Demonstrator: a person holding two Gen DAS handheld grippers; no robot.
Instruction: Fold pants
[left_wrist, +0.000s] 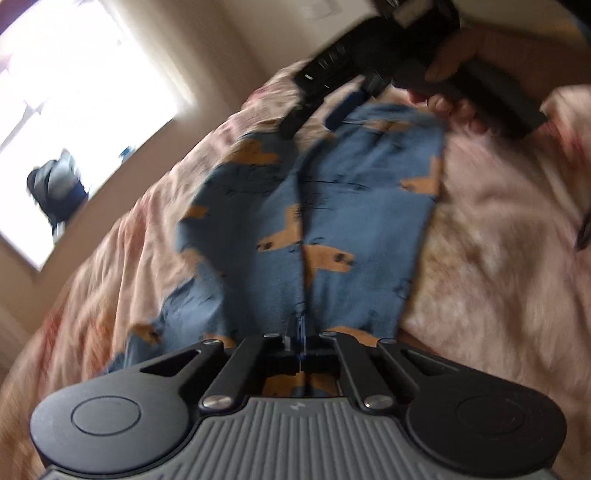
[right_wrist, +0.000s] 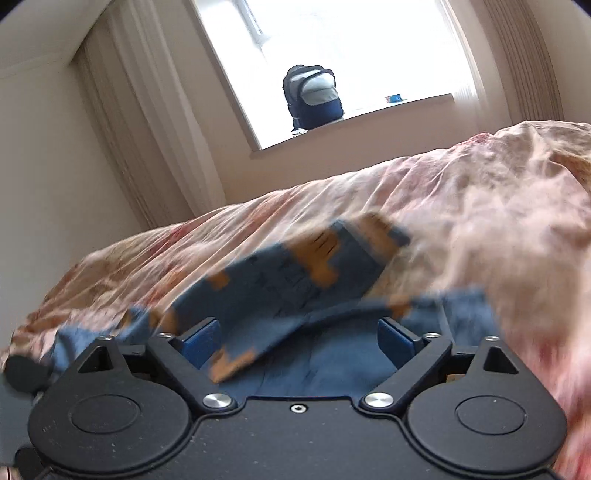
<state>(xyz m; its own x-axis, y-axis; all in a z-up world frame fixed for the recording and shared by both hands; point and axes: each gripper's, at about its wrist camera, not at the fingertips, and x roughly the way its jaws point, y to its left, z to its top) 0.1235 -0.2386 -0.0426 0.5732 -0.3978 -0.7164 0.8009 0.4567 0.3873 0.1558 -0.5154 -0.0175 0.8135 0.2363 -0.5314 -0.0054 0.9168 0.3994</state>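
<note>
1. The bed (left_wrist: 498, 221) fills the lower and right parts of both views, under a rumpled pink floral duvet (right_wrist: 461, 192). It is a soft, yielding surface, so I judge that cloth will drag and bunch on it rather than slide.

2. The pants (left_wrist: 343, 206) lie across the duvet in the middle of the left wrist view. They are blue with tan animal shapes, both legs side by side. They look light, limp and not slippery, likely to sag from any pinch. The hems or the waistband edge look like the best places to hold them.

3. The window (right_wrist: 332, 55), top centre of the right wrist view, is blown out white. A pale curtain (right_wrist: 147, 129) hangs at its left.

4. A dark backpack (right_wrist: 314, 98) stands on the sill.

5. The left gripper (left_wrist: 302, 354), at bottom centre, has its jaws fully closed, pinching blue cloth at the near end of the pants.

6. The right gripper (right_wrist: 301, 341) has its blue pads (right_wrist: 201, 341) wide apart. A fold of the pants lies between them, not yet pressed. In the left wrist view a hand (left_wrist: 454, 74) carries it at upper right, over the far end.
</note>
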